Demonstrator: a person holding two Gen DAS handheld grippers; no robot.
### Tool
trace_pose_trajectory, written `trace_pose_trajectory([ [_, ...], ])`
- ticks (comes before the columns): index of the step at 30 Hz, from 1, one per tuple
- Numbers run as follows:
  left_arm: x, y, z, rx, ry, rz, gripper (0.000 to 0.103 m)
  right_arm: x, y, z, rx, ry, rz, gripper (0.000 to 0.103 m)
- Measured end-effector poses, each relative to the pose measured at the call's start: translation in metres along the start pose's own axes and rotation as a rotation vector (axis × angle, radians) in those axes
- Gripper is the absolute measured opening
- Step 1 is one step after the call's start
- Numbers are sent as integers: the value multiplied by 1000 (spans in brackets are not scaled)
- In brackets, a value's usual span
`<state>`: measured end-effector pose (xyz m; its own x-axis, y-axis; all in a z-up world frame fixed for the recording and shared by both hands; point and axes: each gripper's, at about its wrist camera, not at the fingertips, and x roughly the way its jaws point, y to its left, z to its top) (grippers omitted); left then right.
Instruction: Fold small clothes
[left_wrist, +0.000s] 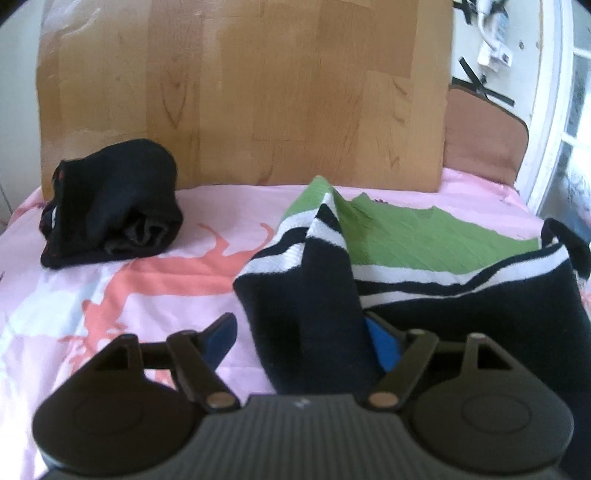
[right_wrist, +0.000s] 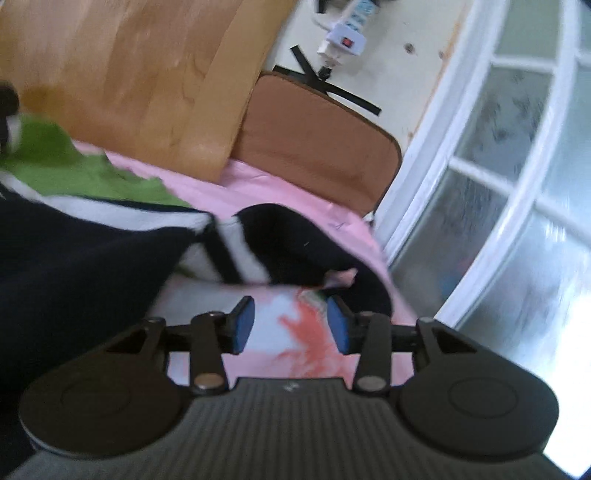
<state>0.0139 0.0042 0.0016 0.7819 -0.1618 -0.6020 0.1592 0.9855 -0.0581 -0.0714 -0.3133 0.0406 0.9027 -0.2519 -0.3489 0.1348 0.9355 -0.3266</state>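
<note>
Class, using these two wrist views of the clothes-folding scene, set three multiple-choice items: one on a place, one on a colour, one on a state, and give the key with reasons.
1. Where does the folded black bundle lie?
A. left of the striped garment
B. on top of it
C. on the floor

2. What colour is the garment's upper part?
A. red
B. green
C. yellow

3. How does the right hand-held gripper stand?
A. shut on the garment
B. shut on the bedsheet
C. open, nothing between its pads

Key: 1 A, the bundle sits apart on the sheet, left of the garment in the left wrist view. 2 B, green shows above the white and dark stripes. 3 C, only sheet shows in the gap between the blue pads.
</note>
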Motion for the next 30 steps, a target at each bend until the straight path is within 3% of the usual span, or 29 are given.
trace_pose_trajectory([
  [2, 7, -5, 2, 25, 7, 29, 55, -6, 3, -4, 106, 11, 58, 49],
  [3, 12, -5, 4, 29, 24, 27, 22, -8, 4, -7, 166, 23, 98, 49],
  [4, 14, -4, 6, 21, 39, 17, 10, -12, 11, -10, 205, 32, 130, 49],
  [6, 8, 6, 15, 7, 10, 65, 10, -15, 27, -17, 229, 40, 168, 49],
  [8, -3, 28, 30, -5, -58, 201, 9, -18, 44, -19, 196, 33, 173, 49],
  [10, -11, 65, 49, -96, -75, 279, 11, -21, 54, -19, 175, 17, 178, 49],
  [13, -4, 123, 68, -222, -23, 396, 33, -28, 55, -16, 202, -7, 206, 49],
  [15, -3, 141, 68, -263, 18, 494, 33, -30, 53, -14, 230, -12, 228, 49],
  [16, -9, 143, 65, -264, 12, 511, 38, -31, 52, -14, 243, -13, 235, 49],
  [17, -18, 142, 61, -258, -3, 479, 47, -34, 51, -14, 252, -14, 238, 49],
  [20, -49, 124, 41, -227, -28, 292, 51, -41, 39, -17, 284, -15, 276, 49],
  [24, -87, 71, 1, -35, -4, 58, 58, -49, 23, -25, 368, 52, 405, 49],
  [27, -105, 40, -39, 93, 59, -38, 59, -61, 24, -37, 405, 112, 510, 49],
  [30, -107, 13, -67, 141, 150, -84, 58, -74, 37, -50, 369, 145, 531, 49],
])
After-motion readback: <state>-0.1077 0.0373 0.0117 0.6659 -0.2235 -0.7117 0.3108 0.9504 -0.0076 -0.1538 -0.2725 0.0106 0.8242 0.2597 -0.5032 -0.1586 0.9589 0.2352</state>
